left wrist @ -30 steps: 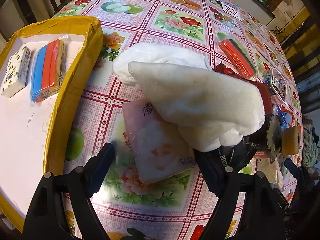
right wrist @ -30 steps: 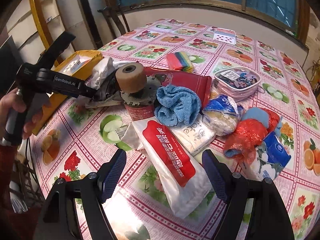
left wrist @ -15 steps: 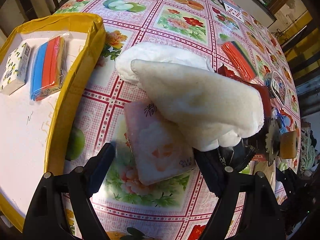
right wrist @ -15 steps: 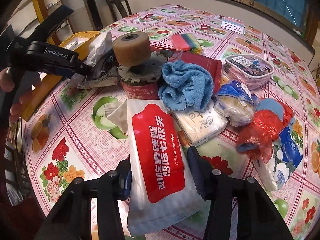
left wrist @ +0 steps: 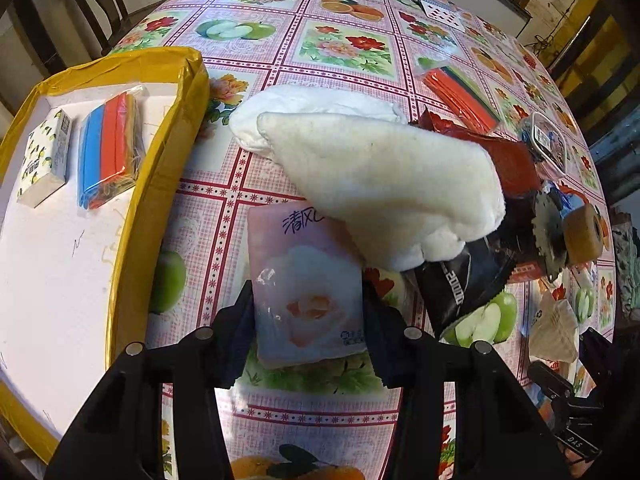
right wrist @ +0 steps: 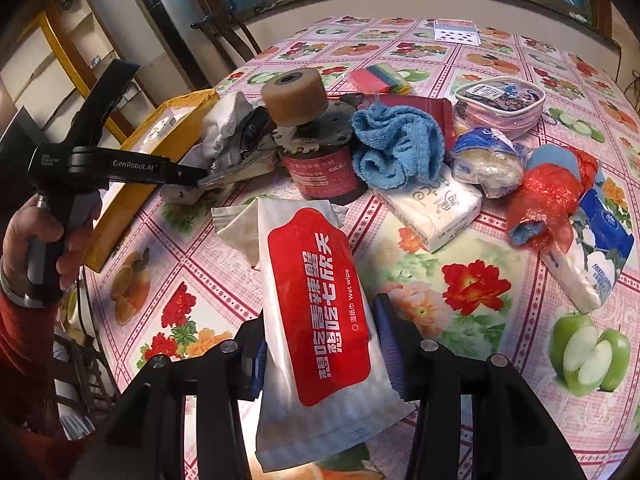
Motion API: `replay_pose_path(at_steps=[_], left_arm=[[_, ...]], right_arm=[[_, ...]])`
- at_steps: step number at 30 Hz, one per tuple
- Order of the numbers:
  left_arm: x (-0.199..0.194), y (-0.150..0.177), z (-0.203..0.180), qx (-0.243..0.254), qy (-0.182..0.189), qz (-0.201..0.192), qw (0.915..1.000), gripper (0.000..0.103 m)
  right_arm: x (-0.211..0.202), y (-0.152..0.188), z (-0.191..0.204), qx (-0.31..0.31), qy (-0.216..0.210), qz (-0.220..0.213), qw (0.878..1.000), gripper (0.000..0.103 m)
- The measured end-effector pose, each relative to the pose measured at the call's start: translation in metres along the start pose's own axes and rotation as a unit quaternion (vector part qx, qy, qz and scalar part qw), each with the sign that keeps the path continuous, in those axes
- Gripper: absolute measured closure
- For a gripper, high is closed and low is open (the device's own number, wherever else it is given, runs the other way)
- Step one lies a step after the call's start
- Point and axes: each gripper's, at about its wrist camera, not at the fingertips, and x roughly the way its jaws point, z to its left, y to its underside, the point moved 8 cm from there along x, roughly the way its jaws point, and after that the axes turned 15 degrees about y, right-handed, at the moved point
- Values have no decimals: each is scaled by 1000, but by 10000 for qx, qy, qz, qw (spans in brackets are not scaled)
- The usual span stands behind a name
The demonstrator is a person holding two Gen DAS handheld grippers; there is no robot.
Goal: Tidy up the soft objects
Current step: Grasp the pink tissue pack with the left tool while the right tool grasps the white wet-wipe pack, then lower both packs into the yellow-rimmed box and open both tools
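My left gripper (left wrist: 306, 304) is shut on a pink tissue pack (left wrist: 304, 256) lying flat on the flowered tablecloth. A white fluffy towel (left wrist: 380, 176) drapes over the pack's far end. To its left lies the yellow box (left wrist: 160, 160), holding a small tissue box (left wrist: 44, 160) and a pack of coloured cloths (left wrist: 108, 152). My right gripper (right wrist: 320, 344) is shut on a red-and-white wet wipe pack (right wrist: 316, 280), fingers pressing both long sides. In the right wrist view, a hand (right wrist: 40, 240) holds the left gripper low beside the yellow box.
A heap fills the table's middle: a red can (right wrist: 320, 172) with a metal gear and brown roller (right wrist: 296, 96) on top, a blue towel (right wrist: 396, 148), a white tissue pack (right wrist: 436, 208), a red mesh bag (right wrist: 552, 192), a clear pouch (right wrist: 500, 108), a black bag (left wrist: 460, 288).
Both grippers went from wide open to shut: the left onto the pink tissue pack, the right onto the wet wipe pack after moving forward over it.
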Motion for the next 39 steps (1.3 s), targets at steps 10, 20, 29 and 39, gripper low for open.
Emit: replay_pose_path(at_steps=[10, 20, 29, 39], left_arm=[[-40, 33, -3, 189, 413, -108, 9989, 56], [-70, 28, 23, 170, 288, -349, 9988, 56], [-109, -2, 96, -148, -360, -734, 9965, 56], [-99, -42, 174, -783, -568, -805, 9920, 56]], right_arm=[[-17, -13, 49, -17, -596, -114, 9982, 56], [-23, -56, 115, -101, -1066, -317, 9937, 56], [0, -127, 190, -18, -1385, -266, 9900, 56], [63, -201, 253, 279, -1139, 2, 9931, 56]])
